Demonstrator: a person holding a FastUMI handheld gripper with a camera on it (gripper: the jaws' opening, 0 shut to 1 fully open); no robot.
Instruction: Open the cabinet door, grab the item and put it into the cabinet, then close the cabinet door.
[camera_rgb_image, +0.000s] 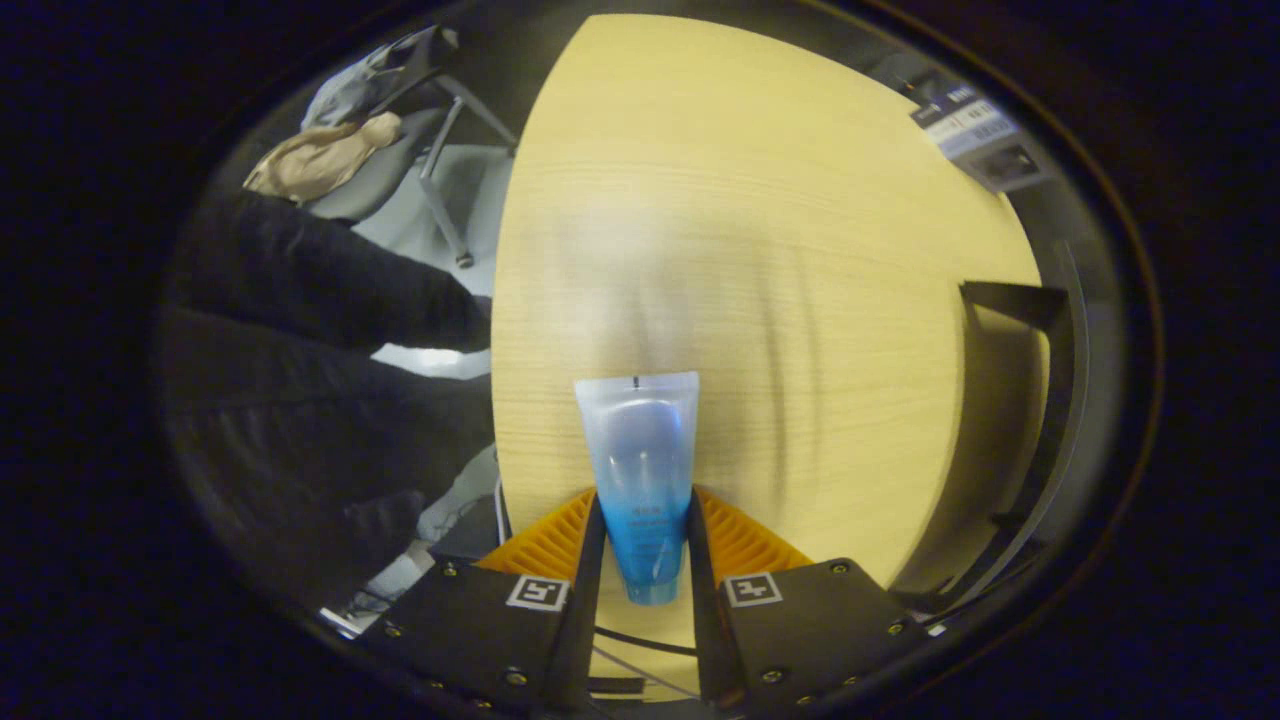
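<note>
I see a pale wood-grain surface (760, 230) with a curved edge running from the top centre of the frame down to the bottom centre. A clear-and-blue tube (640, 480) sits over its lower middle, clamped between the fingers of my gripper (644, 560), and I cannot tell whether it touches the wood. At the right middle of the frame a dark open frame (1040, 400) stands at the surface's edge.

The tube (640, 470) is soft translucent plastic with a slight gloss, pressed on both sides by the fingers (598, 560), which are ribbed, matt plastic. The surface (760, 220) under it is pale wood-grain laminate, smooth, with a dull sheen.
</note>
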